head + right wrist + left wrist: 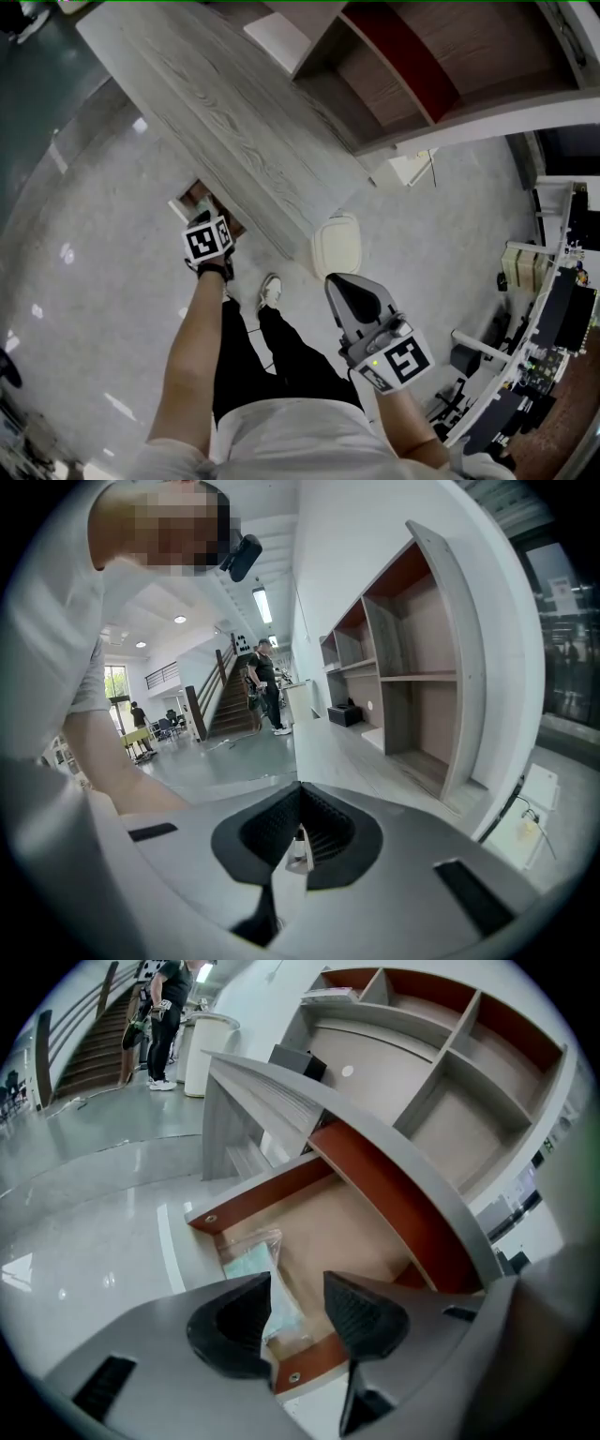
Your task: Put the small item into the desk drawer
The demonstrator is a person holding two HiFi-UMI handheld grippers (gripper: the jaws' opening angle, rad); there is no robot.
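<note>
The small item point(248, 1265), a clear plastic bag with pale green contents, lies on the floor of the open desk drawer point(267, 1188) near its front corner. My left gripper point(298, 1283) hangs just above it, pointing down into the drawer, its jaws open and not pressing the bag. From the head view the left gripper point(204, 223) sits over the drawer point(199, 197) at the edge of the grey wooden desk point(234, 122). My right gripper point(336, 283) is held off to the right, away from the drawer, and its jaws point(298, 794) are shut with nothing seen between them.
A white bin point(337, 246) stands by the desk's near end. A grey and red shelf unit point(403, 66) rises behind the desk. A workbench with equipment point(553, 319) lines the right side. A person point(169, 1016) stands far off by the stairs. My shoe point(270, 291) rests on glossy floor.
</note>
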